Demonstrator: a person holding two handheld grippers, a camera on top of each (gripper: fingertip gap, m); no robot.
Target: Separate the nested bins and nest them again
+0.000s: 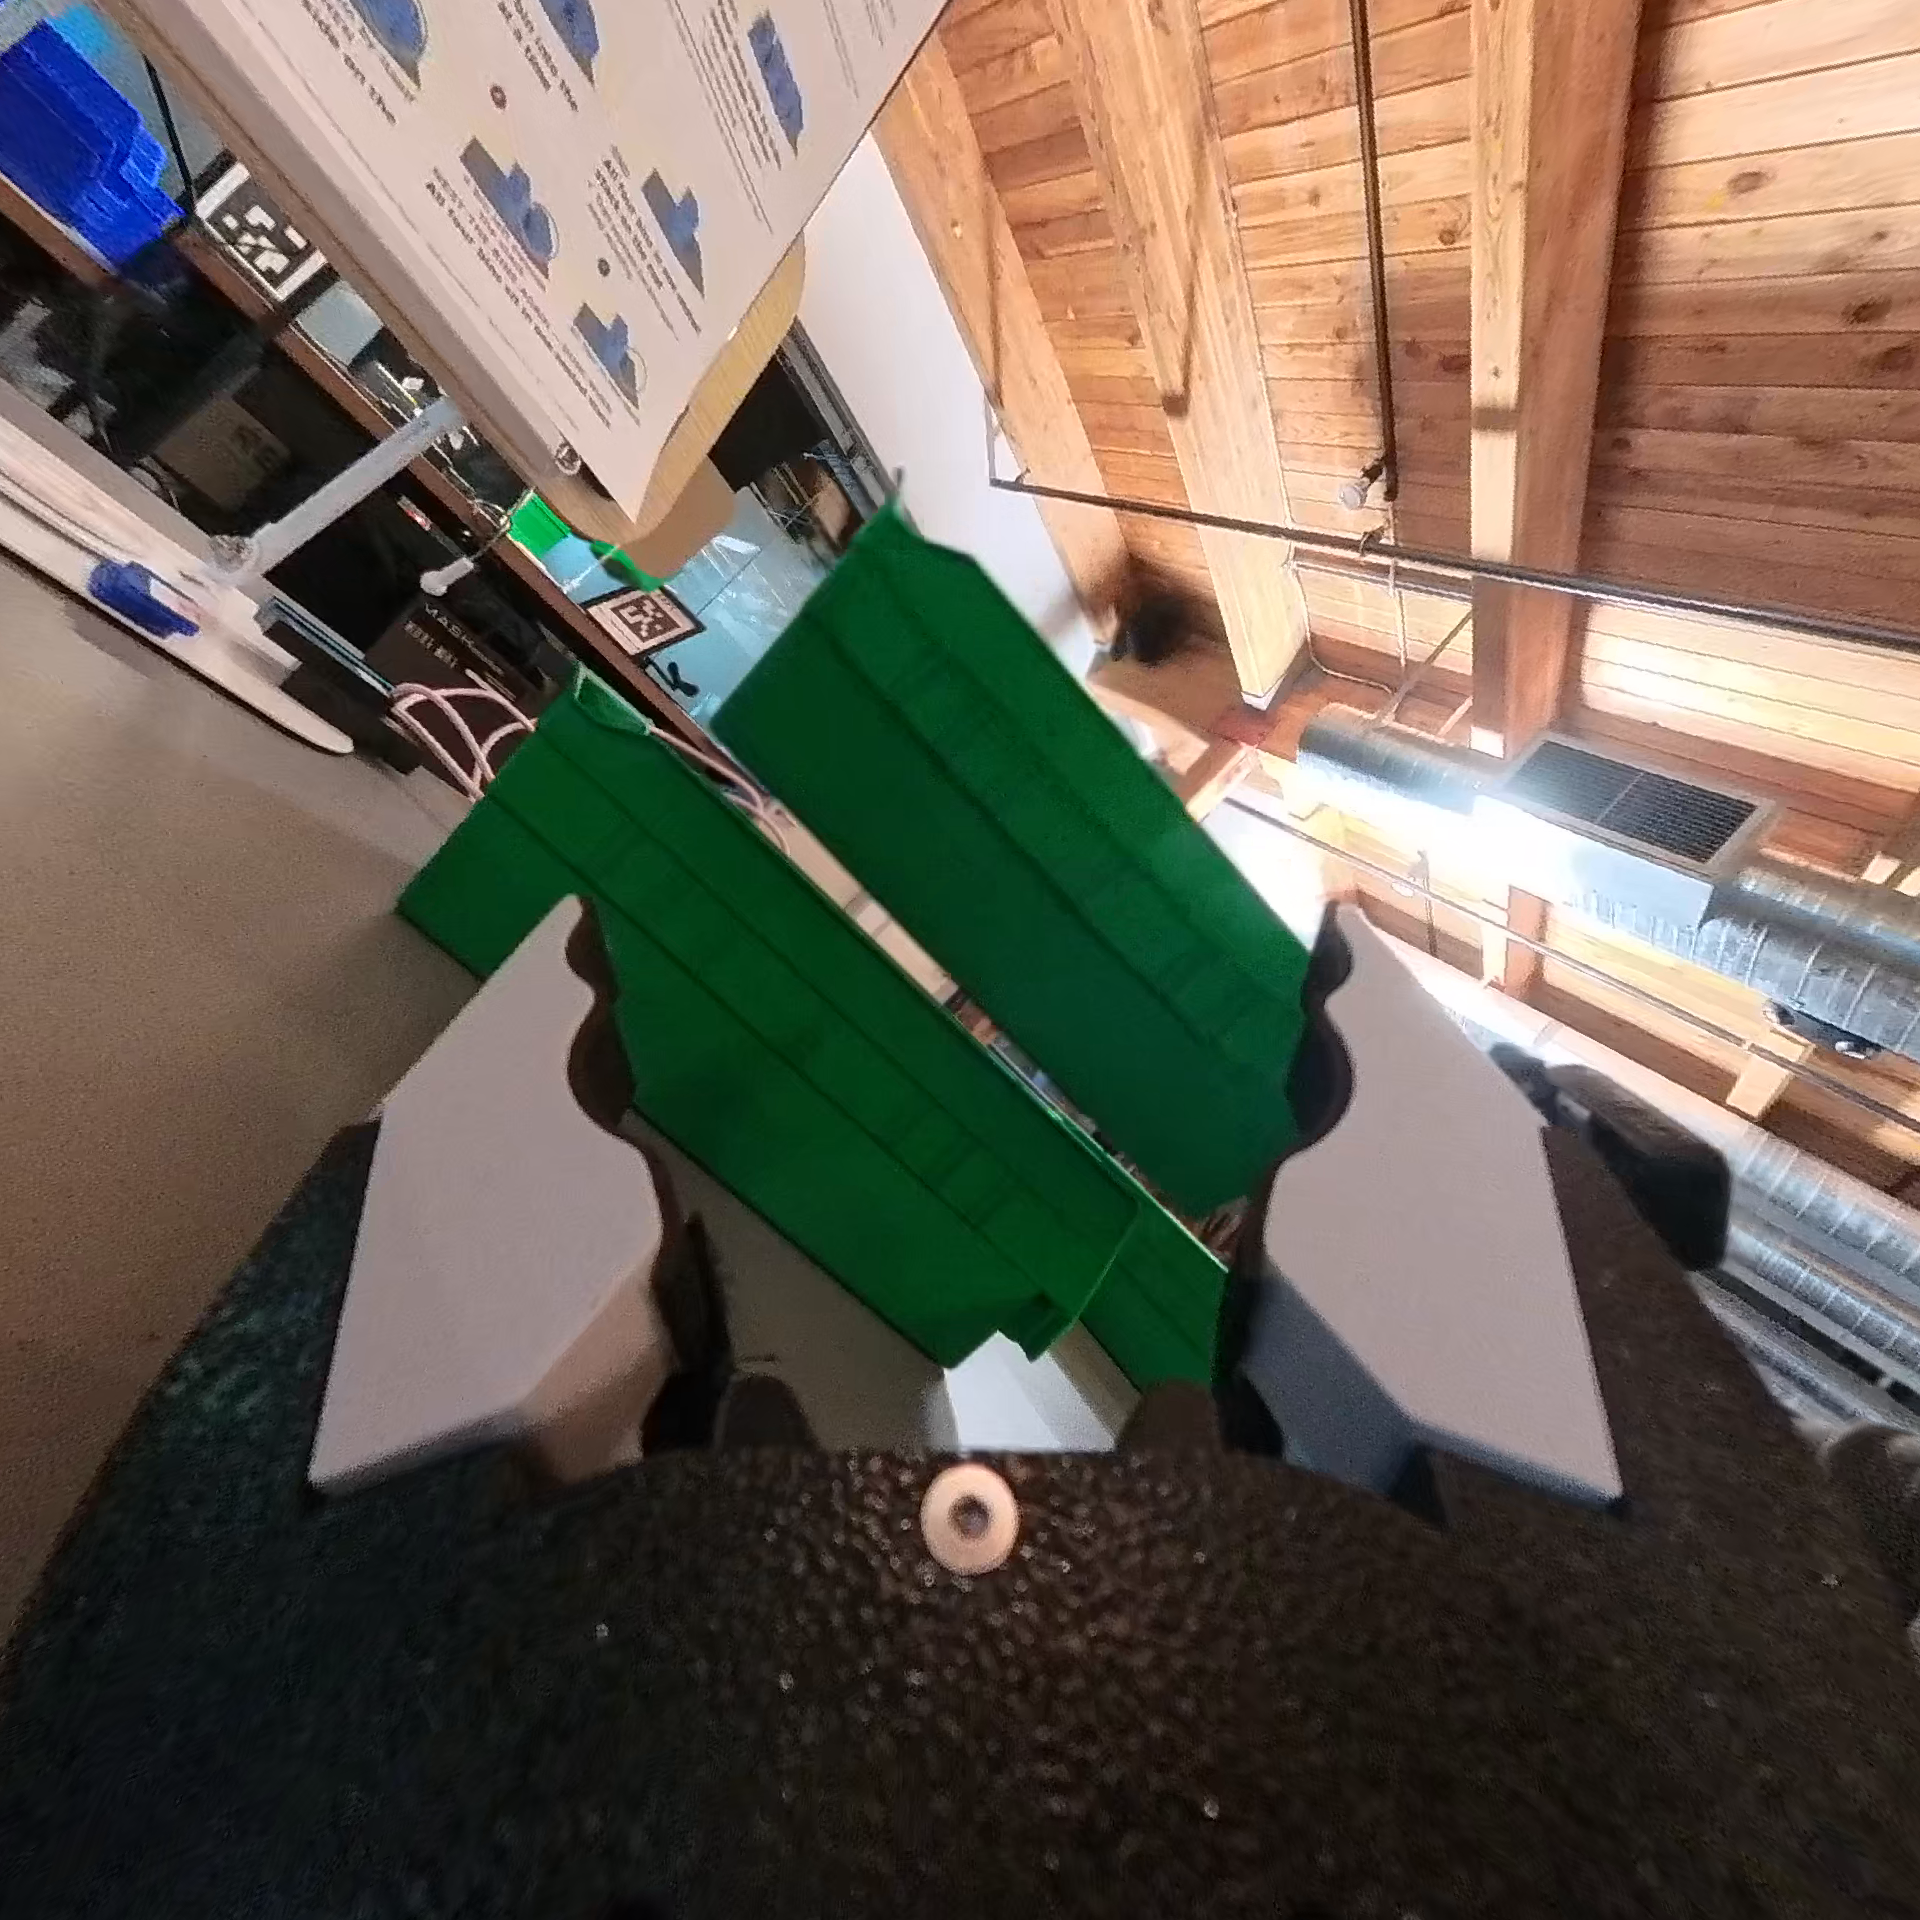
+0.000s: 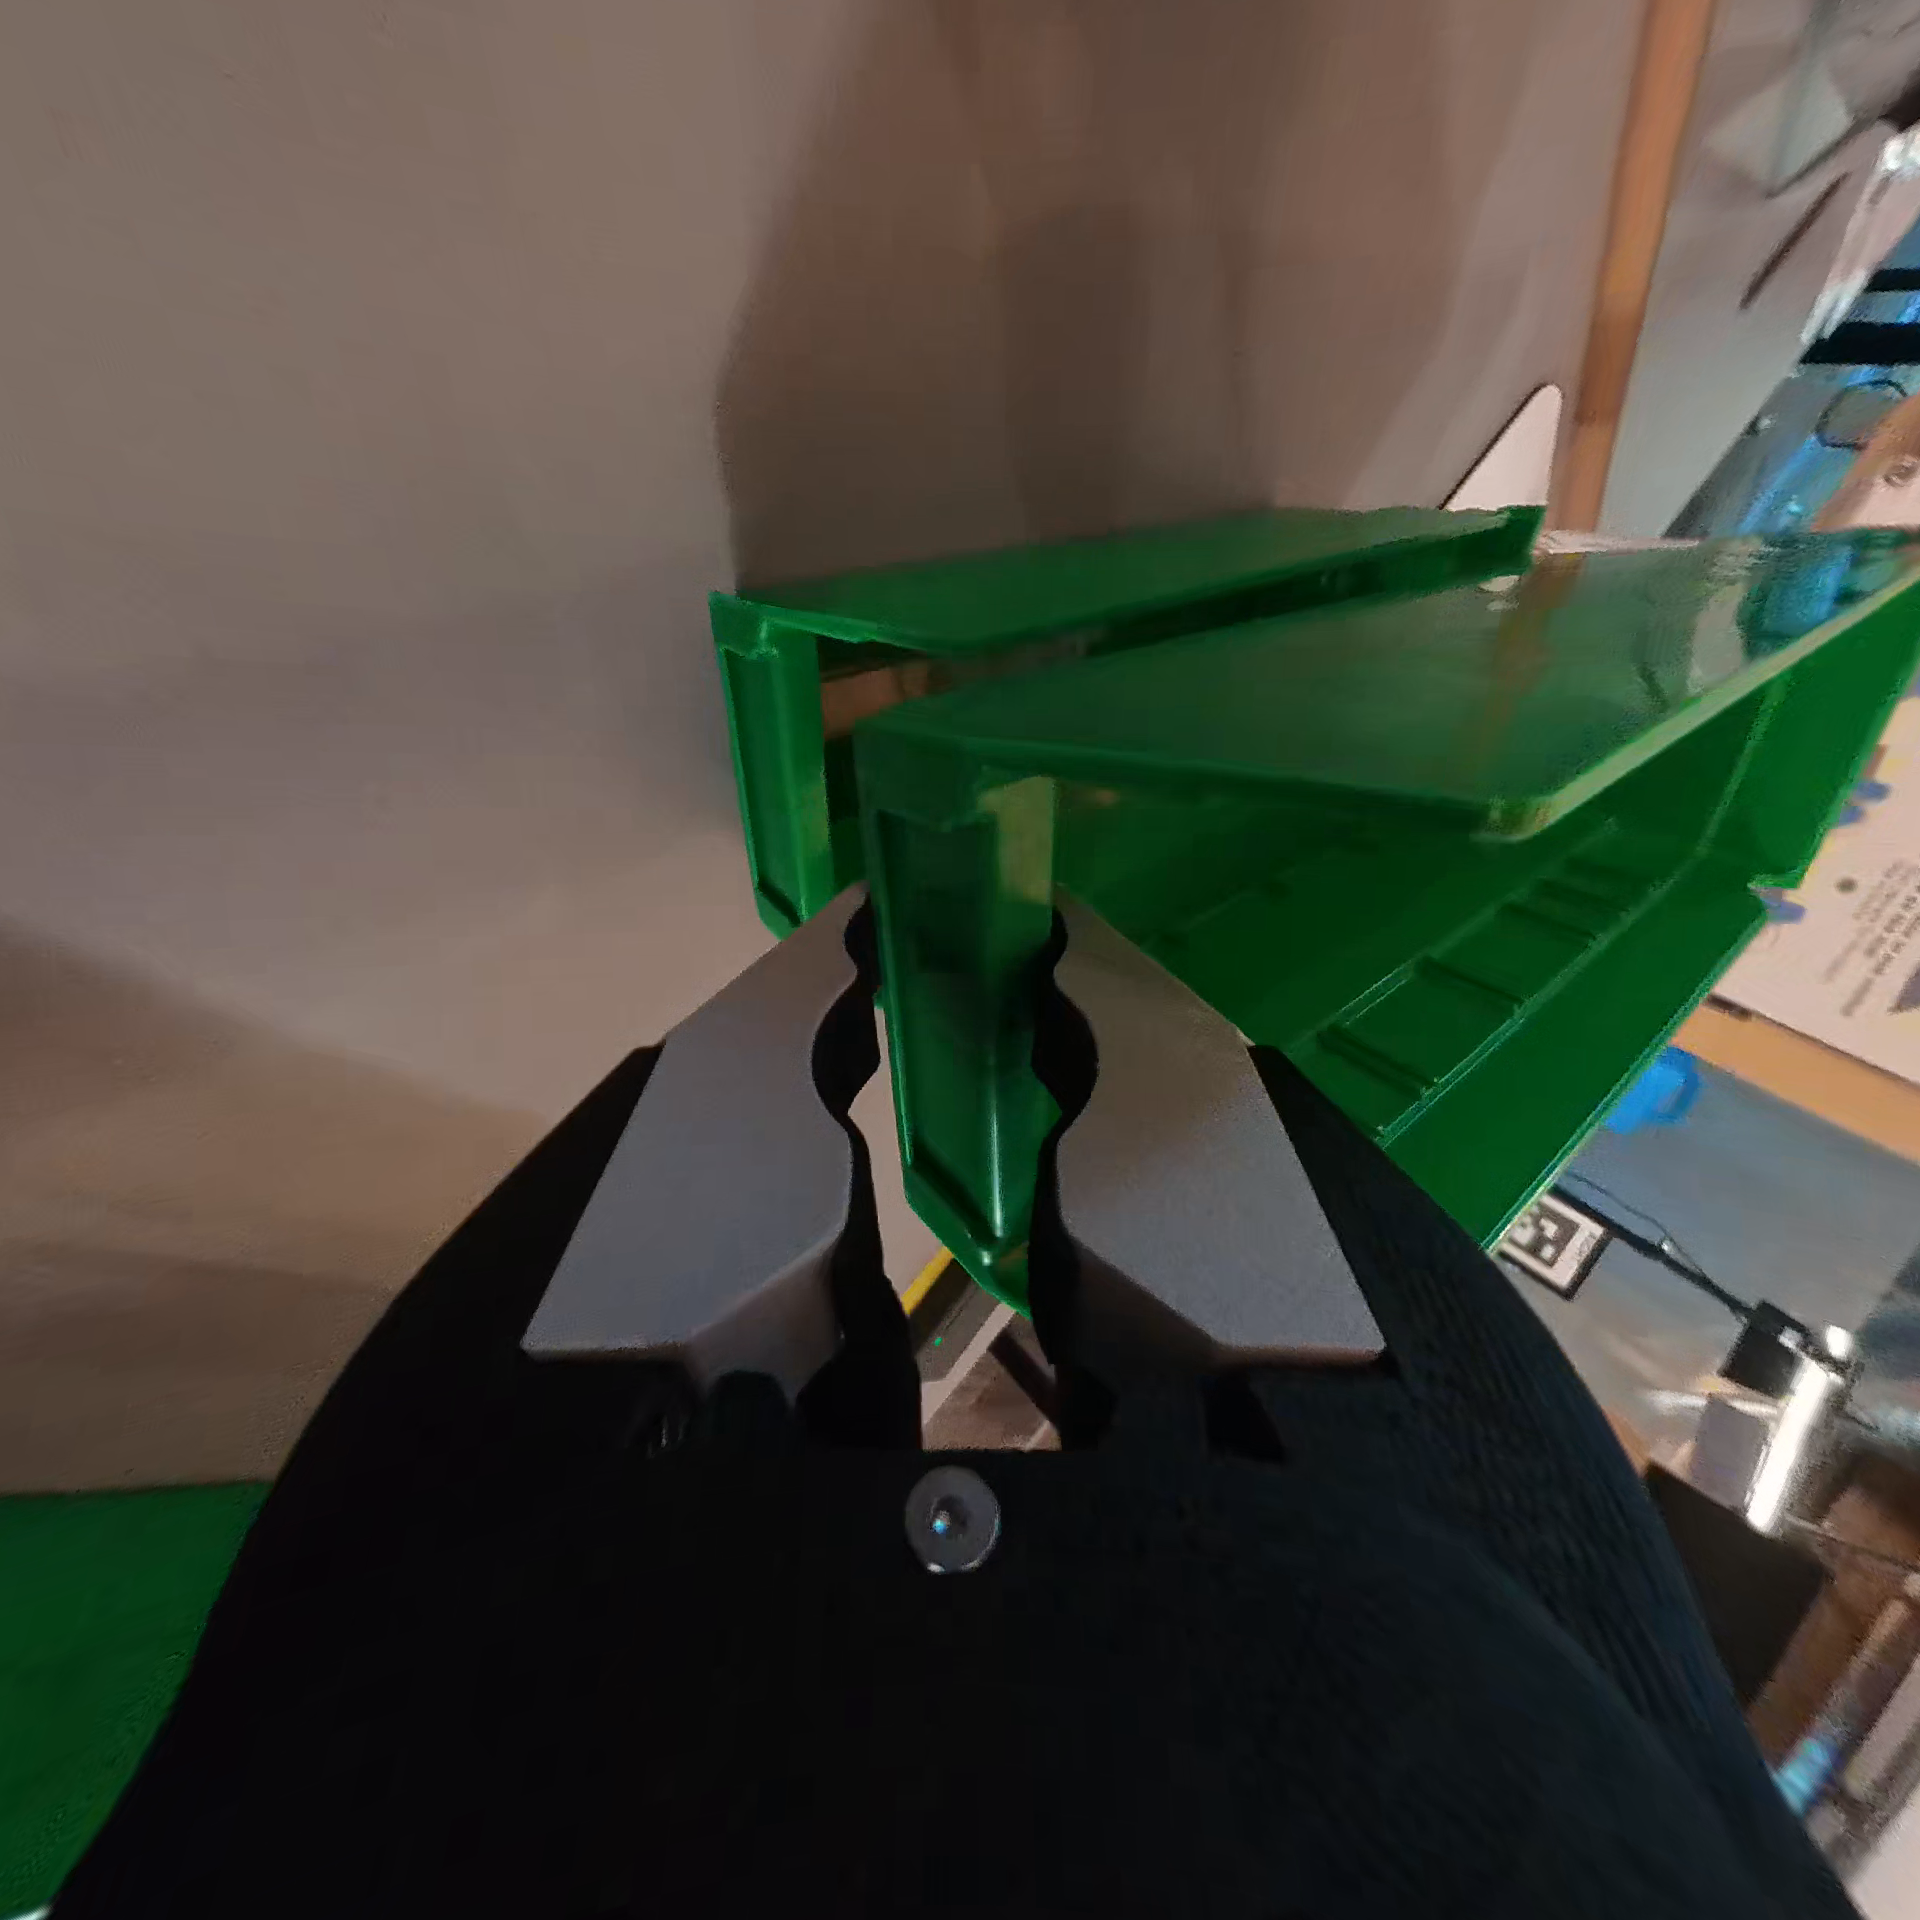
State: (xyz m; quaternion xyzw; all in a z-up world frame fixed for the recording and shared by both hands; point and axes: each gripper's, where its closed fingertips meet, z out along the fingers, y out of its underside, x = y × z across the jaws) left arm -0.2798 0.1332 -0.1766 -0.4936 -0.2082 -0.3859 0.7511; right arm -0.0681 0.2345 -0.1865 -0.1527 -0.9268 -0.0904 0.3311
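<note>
Two green bins show in both views. In the left wrist view one green bin (image 1: 790, 1039) rests on the grey table (image 1: 156, 935), and the second green bin (image 1: 1018, 831) is held apart from it with a gap between them. My left gripper (image 1: 956, 914) is open wide, its grey fingers on either side of the two bins and gripping neither. In the right wrist view my right gripper (image 2: 961, 914) is shut on the end wall (image 2: 966, 1018) of the lifted bin (image 2: 1351, 727). The other bin (image 2: 1039, 582) lies just behind it against the table.
A white instruction board (image 1: 582, 208) stands past the bins. Blue bins (image 1: 73, 156) sit far off, with black-and-white marker tags (image 1: 644, 618) on a wooden frame. Another green surface (image 2: 83, 1621) shows at the lower left of the right wrist view.
</note>
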